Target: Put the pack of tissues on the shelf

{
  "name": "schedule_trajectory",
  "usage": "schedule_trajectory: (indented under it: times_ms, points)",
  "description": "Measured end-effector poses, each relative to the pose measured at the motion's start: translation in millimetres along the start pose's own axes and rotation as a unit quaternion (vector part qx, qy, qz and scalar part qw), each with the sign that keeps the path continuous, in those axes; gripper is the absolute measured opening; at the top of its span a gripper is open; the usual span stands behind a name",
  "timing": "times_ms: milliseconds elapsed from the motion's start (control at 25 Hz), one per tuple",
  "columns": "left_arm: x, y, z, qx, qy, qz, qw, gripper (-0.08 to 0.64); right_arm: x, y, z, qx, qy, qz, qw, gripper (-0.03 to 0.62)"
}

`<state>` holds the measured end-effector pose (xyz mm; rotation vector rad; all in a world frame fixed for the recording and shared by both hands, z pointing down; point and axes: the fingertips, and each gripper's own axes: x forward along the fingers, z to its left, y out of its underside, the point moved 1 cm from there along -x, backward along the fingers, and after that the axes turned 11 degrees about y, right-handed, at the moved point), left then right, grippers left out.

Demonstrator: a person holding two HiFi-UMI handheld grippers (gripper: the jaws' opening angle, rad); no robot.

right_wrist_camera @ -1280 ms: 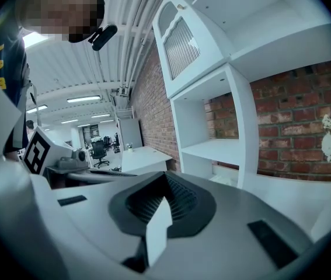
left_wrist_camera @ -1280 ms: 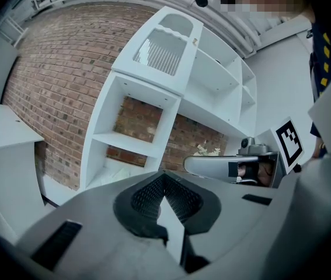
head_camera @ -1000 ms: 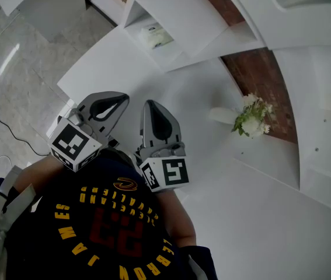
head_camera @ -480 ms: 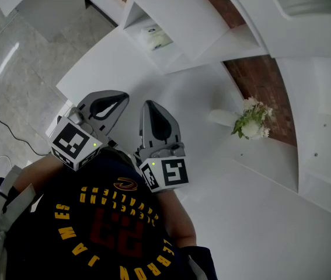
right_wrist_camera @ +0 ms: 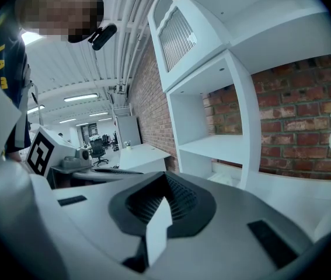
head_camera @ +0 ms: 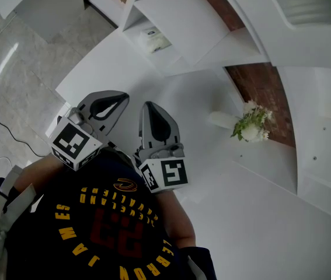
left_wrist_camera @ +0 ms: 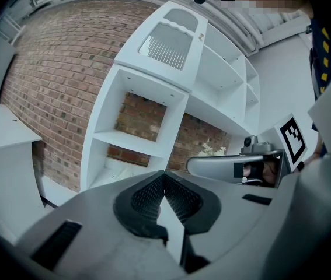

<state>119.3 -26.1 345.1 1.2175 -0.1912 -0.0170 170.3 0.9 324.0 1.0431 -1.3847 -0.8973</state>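
In the head view I see the gray left gripper (head_camera: 123, 98) and the gray right gripper (head_camera: 147, 105) side by side, close to my dark shirt and above the flat white table (head_camera: 200, 98). Both point toward the tall white wooden shelf (head_camera: 183, 16). The small pale pack of tissues (head_camera: 153, 38) lies in the lowest open box of that shelf, well apart from both grippers. A white vase of white flowers (head_camera: 244, 123) stands on the table to the right, by the red brick wall (head_camera: 258, 86). In the left gripper view its two black fingers are pressed tight together with nothing between them. The shelf and the brick wall are ahead, and the right gripper is off to the side. In the right gripper view its fingers are also tight together and hold nothing, with the shelf ahead and the left gripper at the left.
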Motion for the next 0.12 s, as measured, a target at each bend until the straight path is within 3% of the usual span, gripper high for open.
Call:
schedule_trajectory:
  times_ms: [120]
  points:
    - [1.4,-3.1,3.2,0.003,0.0,-0.003,1.0,0.003,2.6,0.1,0.6,0.0,0.001,0.001,1.0,0.006]
